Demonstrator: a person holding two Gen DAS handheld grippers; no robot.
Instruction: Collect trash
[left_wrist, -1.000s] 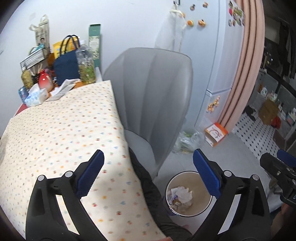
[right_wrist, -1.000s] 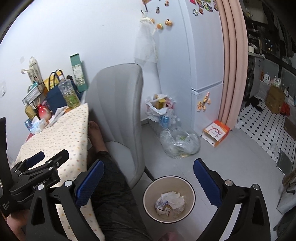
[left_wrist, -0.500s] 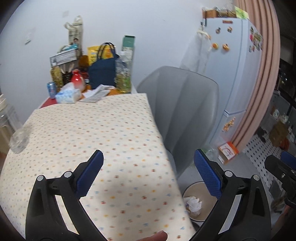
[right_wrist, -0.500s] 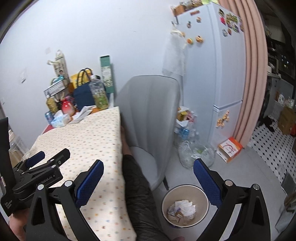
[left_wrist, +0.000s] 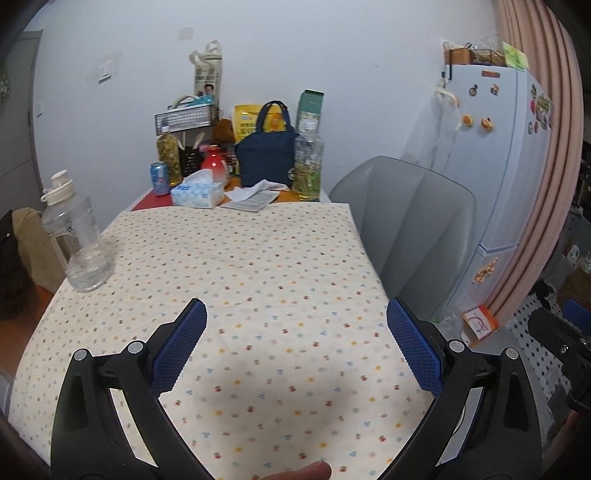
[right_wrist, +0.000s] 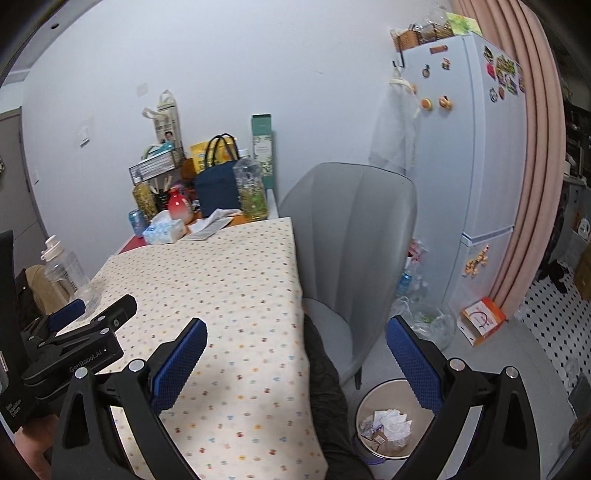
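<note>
White walls close in the corner where we stand over our landmark, the table (left_wrist: 258, 266), draped in a cream cloth dotted with small coloured marks. Our left gripper (left_wrist: 295, 343) hangs above the near half of that table with its blue pads spread wide and nothing between them. Our right gripper (right_wrist: 295, 354) sits over the table's right edge, likewise gaping and empty. At the table's far end we see clutter: a navy tote bag (left_wrist: 266, 158), a tissue box (left_wrist: 197, 194), a red vase (left_wrist: 213, 164), a blue can (left_wrist: 159, 178) and a tall clear bottle of greenish liquid (left_wrist: 308, 158). On the table's left edge stands a clear water bottle (left_wrist: 75, 240) with a white cap. Right of the table a grey chair (right_wrist: 351, 240) faces it, and beyond that a white fridge (right_wrist: 480, 166) carries magnets. On the floor right of the table's near corner sits the trash bin (right_wrist: 384, 424), holding crumpled paper (right_wrist: 391, 422). Past the chair, clear plastic bags (right_wrist: 428, 317) lie by the fridge
</note>
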